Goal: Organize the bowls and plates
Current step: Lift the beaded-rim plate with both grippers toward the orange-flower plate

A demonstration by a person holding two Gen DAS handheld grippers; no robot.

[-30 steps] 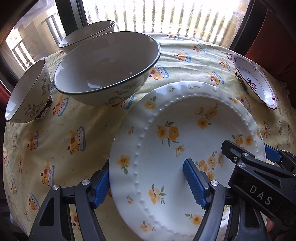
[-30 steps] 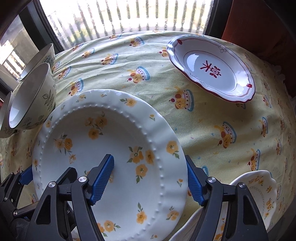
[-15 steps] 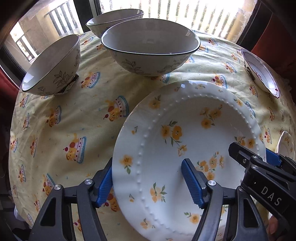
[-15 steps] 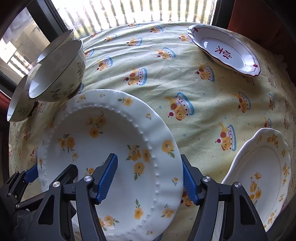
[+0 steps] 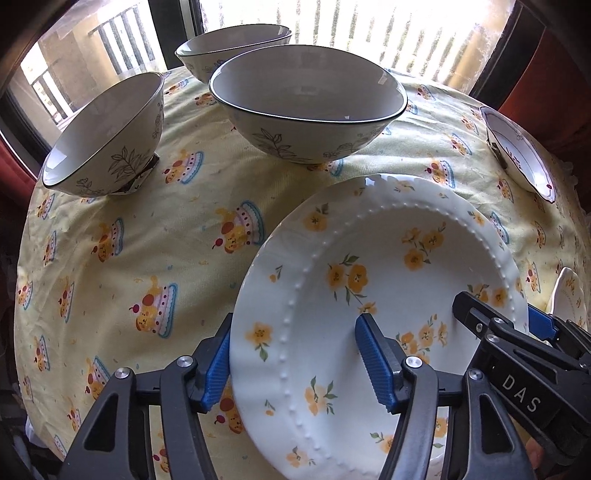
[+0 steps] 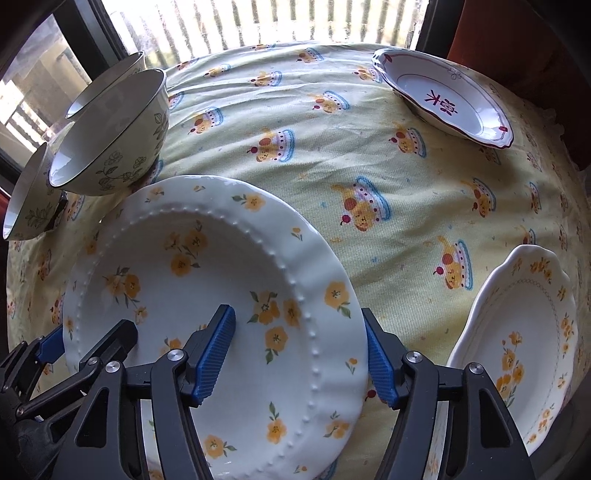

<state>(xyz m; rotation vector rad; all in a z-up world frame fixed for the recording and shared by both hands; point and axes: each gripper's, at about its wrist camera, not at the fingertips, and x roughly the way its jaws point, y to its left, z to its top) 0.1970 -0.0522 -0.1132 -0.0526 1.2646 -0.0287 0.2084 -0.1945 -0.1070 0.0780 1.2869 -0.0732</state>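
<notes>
A large white plate with yellow flowers (image 5: 388,280) (image 6: 207,273) is held above the tablecloth by both grippers. My left gripper (image 5: 299,362) grips its left rim, one blue pad under and one on top. My right gripper (image 6: 299,354) grips its right rim the same way; it also shows in the left wrist view (image 5: 517,354). Three leaf-patterned bowls stand at the far left: a wide one (image 5: 306,107), a small tilted one (image 5: 107,136) and one behind (image 5: 232,48). A smaller flowered plate (image 6: 517,343) lies at the right. A red-trimmed dish (image 6: 447,99) sits far right.
The round table has a yellow cake-print cloth (image 6: 332,155). Windows with railings run behind the table (image 5: 351,29). A red chair back (image 6: 517,44) stands at the far right. The table edge drops off close at left and right.
Both grippers have lifted and pulled back with the large plate. The bowls now appear farther away, and the smaller flowered plate has come into the right wrist view.
</notes>
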